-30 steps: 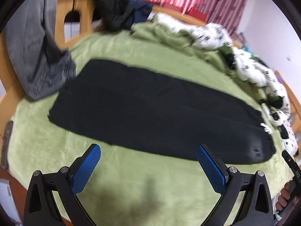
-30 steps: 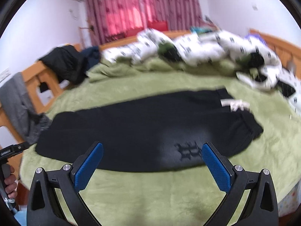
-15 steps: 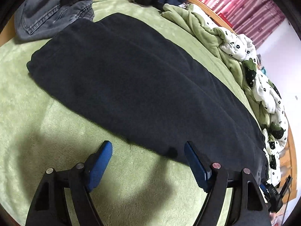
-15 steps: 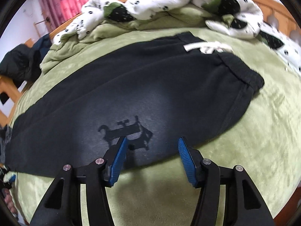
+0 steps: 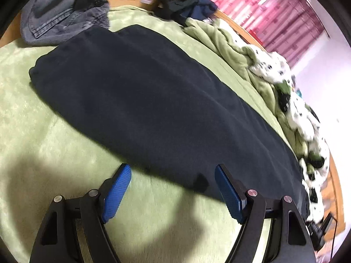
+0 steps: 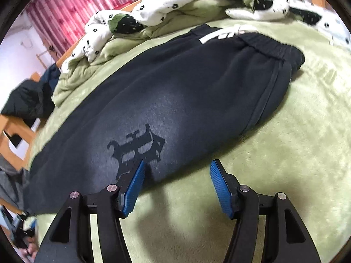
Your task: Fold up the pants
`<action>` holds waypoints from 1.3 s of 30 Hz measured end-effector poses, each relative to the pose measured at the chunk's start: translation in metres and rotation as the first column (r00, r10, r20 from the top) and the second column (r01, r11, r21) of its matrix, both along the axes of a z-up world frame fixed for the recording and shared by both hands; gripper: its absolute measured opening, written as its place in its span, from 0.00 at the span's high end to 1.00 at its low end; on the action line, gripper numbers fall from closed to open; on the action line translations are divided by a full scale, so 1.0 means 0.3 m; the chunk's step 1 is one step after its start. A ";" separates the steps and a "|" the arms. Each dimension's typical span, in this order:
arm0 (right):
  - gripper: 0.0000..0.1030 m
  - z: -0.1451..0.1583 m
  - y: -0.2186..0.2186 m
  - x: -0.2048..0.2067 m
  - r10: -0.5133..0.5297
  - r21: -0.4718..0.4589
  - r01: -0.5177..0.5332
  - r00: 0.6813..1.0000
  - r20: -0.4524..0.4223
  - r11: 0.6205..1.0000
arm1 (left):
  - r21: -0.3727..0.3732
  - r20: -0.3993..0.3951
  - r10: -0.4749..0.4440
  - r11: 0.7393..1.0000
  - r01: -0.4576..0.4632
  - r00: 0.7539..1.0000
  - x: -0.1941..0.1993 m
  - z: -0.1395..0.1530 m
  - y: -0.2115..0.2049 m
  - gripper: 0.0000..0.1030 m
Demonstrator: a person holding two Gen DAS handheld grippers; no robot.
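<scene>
Both ribbed-blue-padded grippers [image 5: 172, 173] [image 6: 176, 171] gape, empty, over flat black fleece pants [image 5: 153, 100] on plush green blanket [image 5: 43, 131].

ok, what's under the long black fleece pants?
The black fleece pants lie flat on the green plush bed cover, which shows all around them. Whatever is beneath the fabric itself stays covered.

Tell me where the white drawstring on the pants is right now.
In the right wrist view, the white drawstring lies at the top right, on the waistband end of the black pants, just below the spotted white quilt.

green bed [image 5: 39, 153], black pants [image 5: 153, 100], crumpled duvet [image 6: 175, 6], grey jeans [image 5: 61, 22]
</scene>
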State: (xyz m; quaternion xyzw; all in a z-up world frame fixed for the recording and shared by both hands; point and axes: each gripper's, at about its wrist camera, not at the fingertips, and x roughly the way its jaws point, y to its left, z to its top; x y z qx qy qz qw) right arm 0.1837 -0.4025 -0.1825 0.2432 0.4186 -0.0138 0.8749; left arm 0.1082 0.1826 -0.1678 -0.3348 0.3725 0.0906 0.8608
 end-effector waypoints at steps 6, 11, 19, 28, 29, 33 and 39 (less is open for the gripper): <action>0.86 0.008 -0.007 0.092 -0.026 0.020 0.026 1.000 -0.009 0.999 | 0.028 -0.076 0.076 0.997 -0.074 0.994 0.108 0.012 0.053 0.90; 0.88 0.160 0.032 0.147 0.014 -0.032 -0.009 0.990 0.138 0.999 | 0.105 0.050 0.055 0.993 -0.060 0.997 0.145 0.167 0.030 0.90; 0.88 0.344 0.038 0.355 0.080 -0.057 -0.068 0.966 0.244 0.996 | 0.240 0.124 0.033 0.969 -0.062 0.992 0.391 0.287 0.025 0.90; 0.87 0.262 0.129 0.633 0.137 -0.197 -0.089 0.961 0.241 0.976 | 0.310 0.051 0.035 0.950 -0.049 0.998 0.637 0.168 0.029 0.89; 0.87 0.235 0.138 0.667 0.133 -0.208 -0.084 0.963 0.233 0.975 | 0.313 0.039 0.034 0.949 -0.044 0.999 0.658 0.149 0.032 0.89; 0.85 0.152 0.156 0.757 0.109 -0.218 -0.069 0.978 0.176 0.973 | 0.270 -0.035 0.001 0.963 0.009 0.999 0.707 0.083 0.022 0.74; 0.55 0.107 0.128 0.709 0.085 -0.146 -0.068 0.990 0.111 0.987 | 0.198 -0.032 -0.074 0.977 0.079 0.997 0.594 0.099 -0.030 0.44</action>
